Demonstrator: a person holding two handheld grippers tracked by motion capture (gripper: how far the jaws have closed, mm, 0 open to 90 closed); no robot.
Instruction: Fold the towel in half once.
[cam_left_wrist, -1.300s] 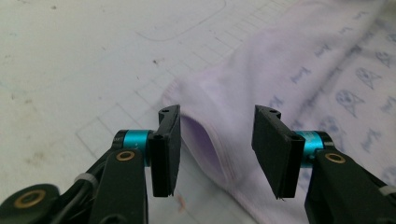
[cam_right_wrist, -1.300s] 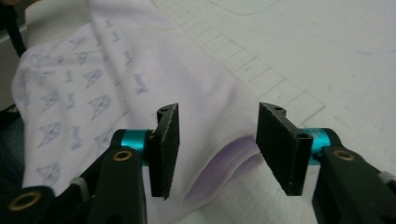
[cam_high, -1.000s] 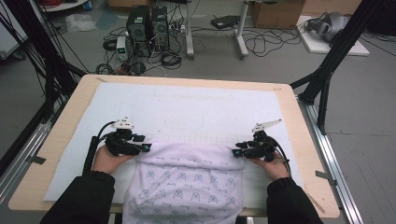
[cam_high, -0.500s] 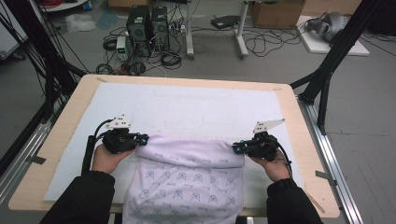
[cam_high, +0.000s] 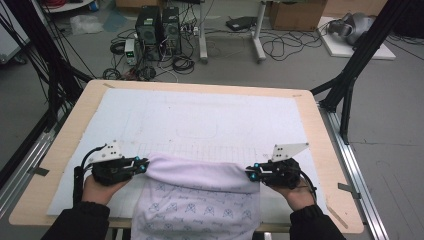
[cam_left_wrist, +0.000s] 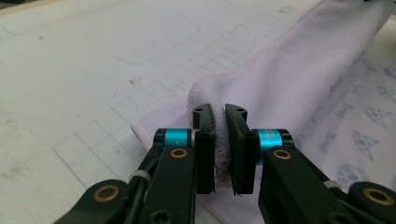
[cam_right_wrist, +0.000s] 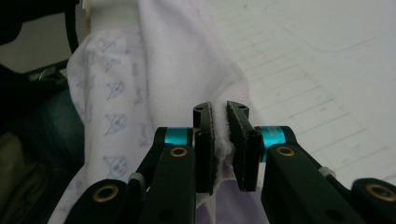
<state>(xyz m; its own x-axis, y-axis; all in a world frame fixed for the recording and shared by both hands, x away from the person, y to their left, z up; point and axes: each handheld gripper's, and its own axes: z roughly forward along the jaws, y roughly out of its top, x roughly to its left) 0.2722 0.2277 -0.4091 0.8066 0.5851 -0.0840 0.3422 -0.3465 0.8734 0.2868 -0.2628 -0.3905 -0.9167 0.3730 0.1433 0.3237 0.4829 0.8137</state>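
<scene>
Now my left gripper (cam_high: 141, 165) and my right gripper (cam_high: 251, 174) have just closed, and each pinches one corner of the towel (cam_high: 200, 200). Its near part, with a printed pattern, hangs over the near edge of the desk (cam_high: 70, 135). Between both grippers the folded edge lies on the white mat (cam_high: 200, 115).

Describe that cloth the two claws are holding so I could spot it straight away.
Start at the wooden table with the white lined mat on top. At its near edge, a soft pale lilac cloth hangs over the side, pinched at each top corner by the left claw and the right claw. Its faint printed blue cat-face pattern marks it out.
</scene>
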